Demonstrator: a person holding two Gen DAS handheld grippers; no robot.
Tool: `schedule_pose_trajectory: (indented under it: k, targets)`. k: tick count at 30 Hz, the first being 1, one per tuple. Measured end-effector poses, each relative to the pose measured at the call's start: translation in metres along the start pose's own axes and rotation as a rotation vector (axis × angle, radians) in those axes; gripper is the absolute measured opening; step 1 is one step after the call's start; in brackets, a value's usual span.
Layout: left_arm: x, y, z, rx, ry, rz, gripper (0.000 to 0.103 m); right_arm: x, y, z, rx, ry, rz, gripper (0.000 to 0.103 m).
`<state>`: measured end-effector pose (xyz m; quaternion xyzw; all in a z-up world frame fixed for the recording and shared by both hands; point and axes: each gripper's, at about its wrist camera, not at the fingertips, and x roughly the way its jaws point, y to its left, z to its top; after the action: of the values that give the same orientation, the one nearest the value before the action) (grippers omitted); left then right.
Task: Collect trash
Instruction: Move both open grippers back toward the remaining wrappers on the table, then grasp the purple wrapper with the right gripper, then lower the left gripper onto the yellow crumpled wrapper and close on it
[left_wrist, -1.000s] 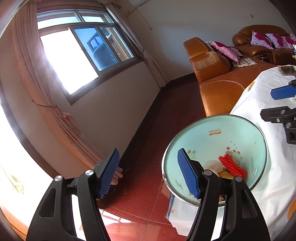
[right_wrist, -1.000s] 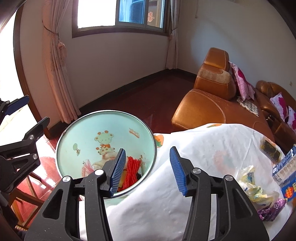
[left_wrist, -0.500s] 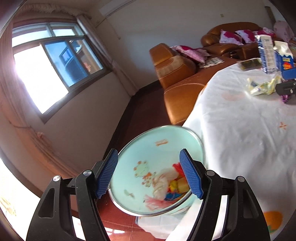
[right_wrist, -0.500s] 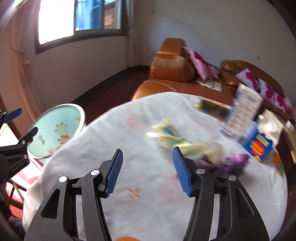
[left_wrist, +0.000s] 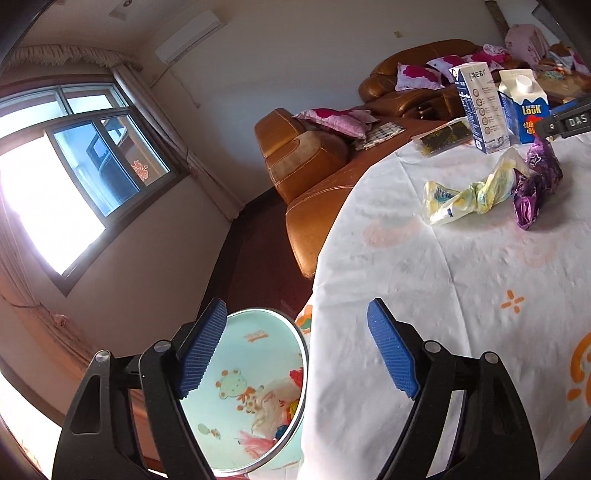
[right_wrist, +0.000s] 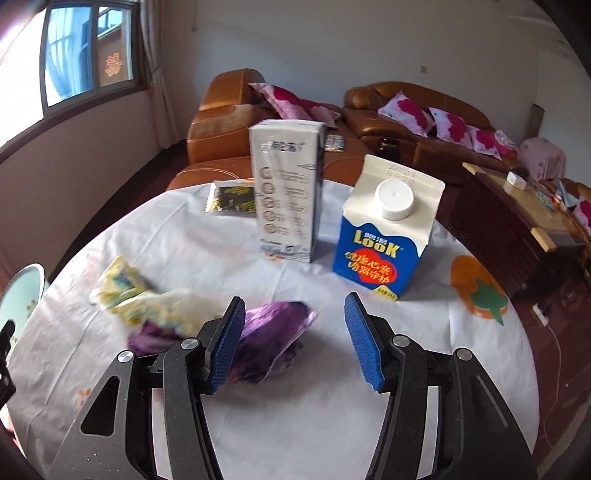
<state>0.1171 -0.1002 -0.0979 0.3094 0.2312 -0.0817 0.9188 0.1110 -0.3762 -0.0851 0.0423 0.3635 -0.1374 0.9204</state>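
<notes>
1. Desk (right_wrist: 332, 406): round, under a white cloth printed with orange motifs; the landmark for every entry below.
2. Right hand-held gripper (right_wrist: 295, 341): over the desk's near part, pointing down at it. Its jaws have just been opening and stand apart, with nothing pressed between the blue pads (right_wrist: 226, 345).
3. Purple wrapper (right_wrist: 273, 339): crumpled glossy foil lying on the desk, partly behind the left pad of item 2 and reaching into the gap between the pads (whether pad and foil touch cannot be told).
4. Yellow wrapper (right_wrist: 147, 299): twisted pale yellow-and-white plastic with blue print, on the desk, touching item 3 on the side toward the bin.
5. Tall white carton (right_wrist: 286, 192): upright near the desk's middle, beyond item 3; grey round marks down its face.
6. Blue carton (right_wrist: 384, 236): gable-topped, white screw cap, "LooK" in yellow letters; upright on the desk just beside item 5.
7. Dark packet (right_wrist: 231, 197): flat, black-and-yellow print, at the desk's far edge behind item 5.
8. Left hand-held gripper (left_wrist: 297, 354): at the desk's edge, one pad over the cloth, the other over the bin. Jaws have just been opening; wide apart, empty.
9. Bin (left_wrist: 258, 398): pale green, cartoon animals, metal rim, beside the desk's edge and below it; colourful scraps inside.
</notes>
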Motion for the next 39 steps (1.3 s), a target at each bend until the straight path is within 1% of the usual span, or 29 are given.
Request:
schedule_pose_trajectory:
  k: [3, 5, 7, 8, 9, 11, 12, 13, 14, 17, 20, 24, 29, 34, 35, 36, 37, 38, 39]
  targets:
    - [0.006, -0.003, 0.011, 0.006, -0.006, -0.003, 0.078, 0.017, -0.006, 0.004, 0.026, 0.040, 0.022, 0.058]
    - [0.008, -0.006, 0.017, 0.002, -0.015, -0.007, 0.079, 0.028, -0.007, 0.003, 0.037, 0.102, 0.061, 0.059]
    - [0.010, -0.007, 0.023, -0.007, -0.023, -0.019, 0.081, 0.033, -0.007, -0.003, 0.042, 0.135, 0.094, 0.059]
    - [0.011, -0.008, 0.026, -0.010, -0.026, -0.025, 0.081, 0.035, -0.007, -0.008, 0.038, 0.152, 0.111, 0.056]
    - [0.012, -0.010, 0.029, -0.011, -0.032, -0.030, 0.081, 0.034, -0.007, -0.011, 0.038, 0.160, 0.125, 0.047]
    - [0.013, -0.013, 0.034, -0.012, -0.038, -0.044, 0.081, 0.031, -0.008, -0.016, 0.048, 0.170, 0.170, 0.038]
    - [0.013, -0.015, 0.037, -0.014, -0.041, -0.054, 0.081, 0.028, -0.007, -0.017, 0.042, 0.172, 0.175, 0.032]
    - [0.013, -0.017, 0.041, -0.017, -0.047, -0.062, 0.081, 0.025, -0.006, -0.018, 0.032, 0.171, 0.180, 0.028]
    - [0.013, -0.019, 0.045, -0.017, -0.052, -0.067, 0.081, 0.023, -0.005, -0.020, 0.026, 0.169, 0.183, 0.019]
    - [0.015, -0.024, 0.055, -0.023, -0.060, -0.096, 0.081, 0.010, -0.004, -0.023, 0.021, 0.152, 0.195, 0.013]
    - [0.020, -0.033, 0.066, -0.029, -0.056, -0.127, 0.082, -0.007, -0.012, -0.027, 0.038, 0.125, 0.199, 0.011]
    - [0.031, -0.046, 0.078, -0.037, -0.040, -0.169, 0.082, -0.021, -0.041, -0.033, 0.124, 0.093, 0.201, 0.011]
    - [0.051, -0.064, 0.087, -0.038, 0.010, -0.226, 0.082, -0.030, -0.068, -0.039, 0.170, 0.081, 0.185, 0.011]
    - [0.071, -0.082, 0.086, -0.015, 0.081, -0.284, 0.082, -0.032, -0.070, -0.042, 0.163, 0.082, 0.200, 0.011]
    - [0.073, -0.085, 0.085, -0.009, 0.088, -0.290, 0.080, -0.032, -0.068, -0.042, 0.159, 0.082, 0.203, 0.011]
    - [0.074, -0.086, 0.085, -0.006, 0.094, -0.300, 0.070, -0.030, -0.066, -0.041, 0.152, 0.080, 0.204, 0.011]
    - [0.076, -0.086, 0.085, -0.011, 0.103, -0.327, 0.054, -0.030, -0.064, -0.042, 0.145, 0.079, 0.205, 0.011]
    - [0.078, -0.086, 0.084, -0.011, 0.119, -0.356, 0.044, -0.030, -0.062, -0.042, 0.143, 0.078, 0.212, 0.011]
    - [0.079, -0.087, 0.083, -0.005, 0.132, -0.370, 0.025, -0.029, -0.060, -0.042, 0.142, 0.077, 0.215, 0.011]
